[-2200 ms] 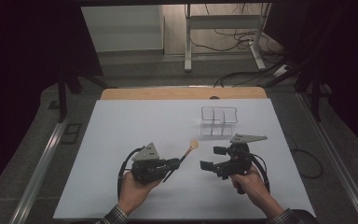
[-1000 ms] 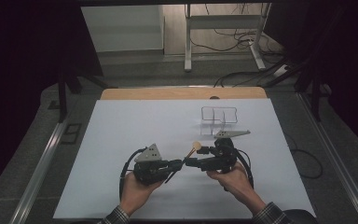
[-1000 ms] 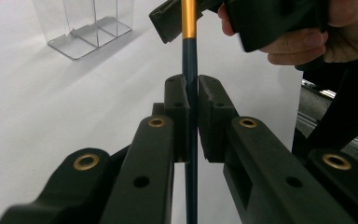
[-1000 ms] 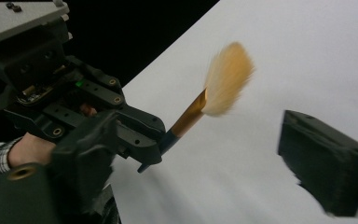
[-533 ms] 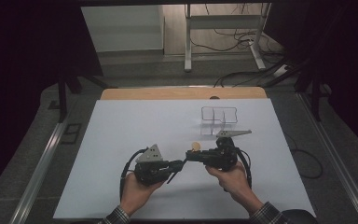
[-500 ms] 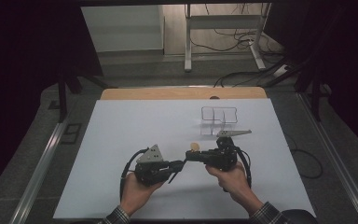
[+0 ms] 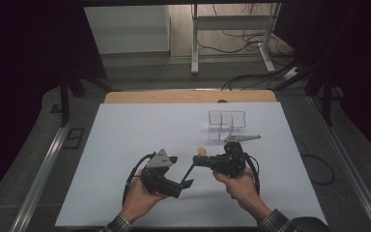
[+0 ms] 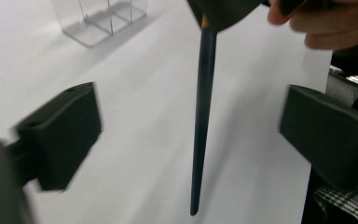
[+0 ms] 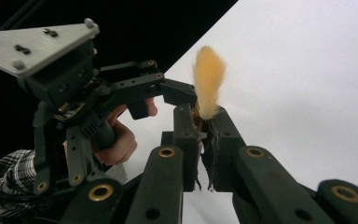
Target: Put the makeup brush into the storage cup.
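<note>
Nearest, the left gripper is held low over the white counter, its fingers spread wide and empty. Between them hangs the brush, its dark handle slanting toward the person and its orange bristles pointing away. The right gripper, which has moved in since earlier, pinches what seems the brush's neck. Farther off stands a clear divided holder.

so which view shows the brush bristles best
The right gripper view: the orange bristles stand up large just above the right gripper, which is shut on the brush near its head. The high view shows them as a small tan dot. The left gripper view shows the brush's black handle between the open left gripper's jaws, no bristles.
</note>
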`<state>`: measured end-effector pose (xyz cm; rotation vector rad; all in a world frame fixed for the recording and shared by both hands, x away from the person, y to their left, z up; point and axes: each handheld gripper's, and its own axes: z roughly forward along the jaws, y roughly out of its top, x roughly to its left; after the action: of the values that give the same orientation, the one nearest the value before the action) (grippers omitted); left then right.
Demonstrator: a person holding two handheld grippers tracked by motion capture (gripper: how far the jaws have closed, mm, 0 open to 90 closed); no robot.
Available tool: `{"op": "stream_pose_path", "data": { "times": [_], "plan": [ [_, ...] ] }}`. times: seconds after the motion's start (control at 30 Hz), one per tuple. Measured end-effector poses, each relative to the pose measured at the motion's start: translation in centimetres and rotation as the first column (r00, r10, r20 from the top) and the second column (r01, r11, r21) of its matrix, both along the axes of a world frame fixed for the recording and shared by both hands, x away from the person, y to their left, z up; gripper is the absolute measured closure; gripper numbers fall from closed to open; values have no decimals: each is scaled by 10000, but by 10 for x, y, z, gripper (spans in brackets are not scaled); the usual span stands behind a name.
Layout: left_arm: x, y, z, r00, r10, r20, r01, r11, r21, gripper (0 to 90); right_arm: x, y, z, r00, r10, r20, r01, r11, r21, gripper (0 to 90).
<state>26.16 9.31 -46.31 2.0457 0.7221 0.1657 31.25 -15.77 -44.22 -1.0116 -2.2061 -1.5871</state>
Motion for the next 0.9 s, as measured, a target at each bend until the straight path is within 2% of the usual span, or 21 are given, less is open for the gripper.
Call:
{"op": "stream_pose_path", "data": {
  "times": [0.07, 0.2, 0.3, 0.57, 0.9],
  "plan": [
    [1, 0, 0, 9999, -41, -128, 40, 10000, -15, 3, 0, 0, 0, 10000, 35, 12, -35, 10000, -12, 838],
    [0, 0, -1, 9999, -102, -139, 104, 9998, 197, 0, 0, -1, -1, 10000, 40, 26, -40, 10000, 33, 838],
    [2, 3, -2, 9992, -107, -383, 112, 9999, 126, 0, 1, -2, -1, 10000, -22, 52, 22, 10000, 68, 838],
    [1, 6, -3, 9996, -15, -285, 30, 9984, 560, 0, 2, -4, -2, 10000, -61, 59, 61, 10000, -6, 837],
    [-2, 12, -6, 9994, 11, -351, 15, 9971, 764, 0, 6, -10, -4, 9995, -235, 229, 239, 9996, -156, 838]
  ]
}}
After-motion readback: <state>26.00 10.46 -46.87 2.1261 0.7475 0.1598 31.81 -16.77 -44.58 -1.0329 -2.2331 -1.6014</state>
